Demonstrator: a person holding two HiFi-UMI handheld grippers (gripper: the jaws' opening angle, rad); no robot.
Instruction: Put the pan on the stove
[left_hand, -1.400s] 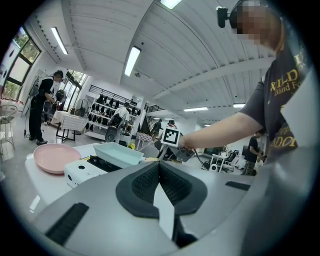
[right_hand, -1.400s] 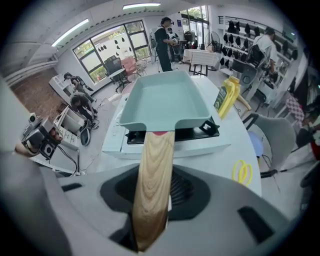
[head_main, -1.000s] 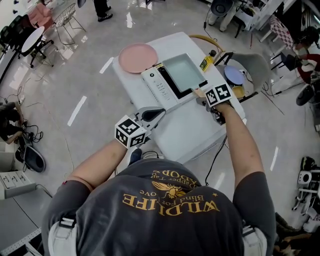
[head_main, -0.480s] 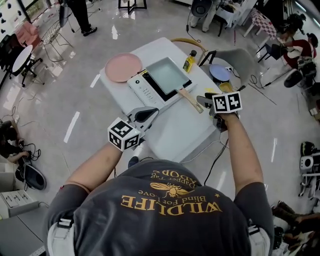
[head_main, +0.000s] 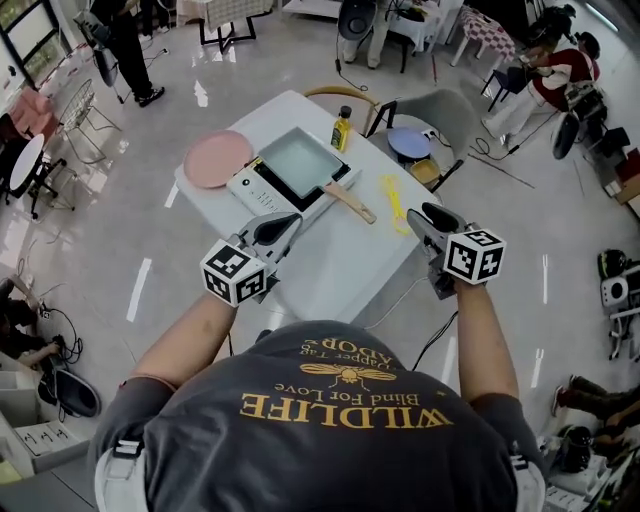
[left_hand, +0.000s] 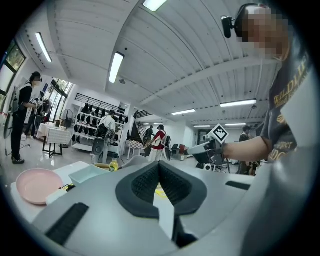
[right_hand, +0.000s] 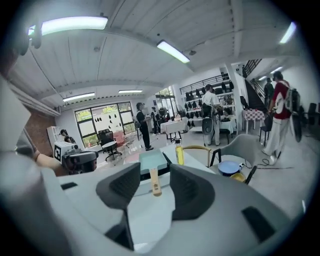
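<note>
Across the back of my dark grey T-shirt (head_main: 340, 455), gold print reads "WILDLIFE" in big letters, with "Blind For Love" in smaller ones beside it, all upside down in the head view. I cannot make out the finer lines by the emblem. The marks on the control panel of the stove (head_main: 252, 192) and the label of the yellow bottle (head_main: 341, 130) are too small to read
</note>
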